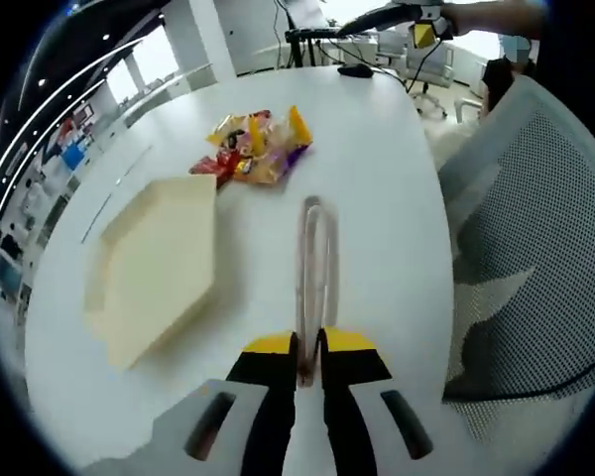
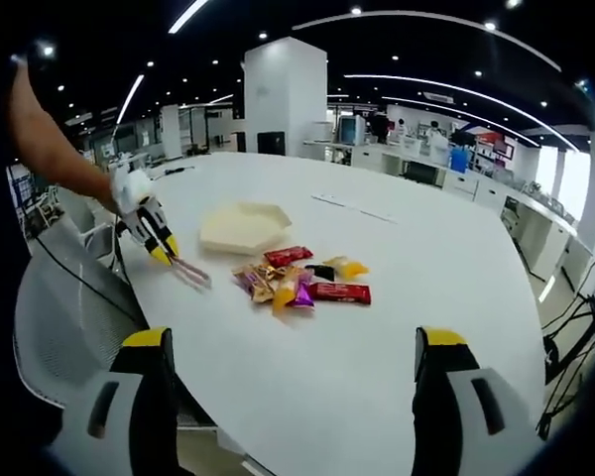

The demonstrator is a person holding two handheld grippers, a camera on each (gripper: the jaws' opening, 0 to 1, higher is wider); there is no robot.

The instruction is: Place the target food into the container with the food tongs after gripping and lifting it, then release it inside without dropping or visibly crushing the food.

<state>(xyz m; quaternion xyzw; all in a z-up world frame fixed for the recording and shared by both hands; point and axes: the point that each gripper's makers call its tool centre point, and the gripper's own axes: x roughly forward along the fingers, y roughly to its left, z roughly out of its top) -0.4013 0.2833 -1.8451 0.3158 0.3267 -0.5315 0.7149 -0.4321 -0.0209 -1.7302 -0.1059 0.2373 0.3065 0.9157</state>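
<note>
Tongs (image 1: 315, 260) clamped in left gripper (image 1: 308, 349); snack packets (image 2: 299, 279) writing unreadable.

white table (image 2: 397, 327) | mesh chair (image 1: 535, 248) at its edge | white pillar (image 2: 285, 94) behind

Open-plan office. Large white table (image 2: 397, 297), grey mesh chair (image 1: 535, 258) alongside. White square pillar (image 2: 285, 97) behind, rows of desks (image 2: 456, 174), curved ceiling light strips (image 2: 436, 45), bright windows (image 2: 560, 169) at right.
</note>
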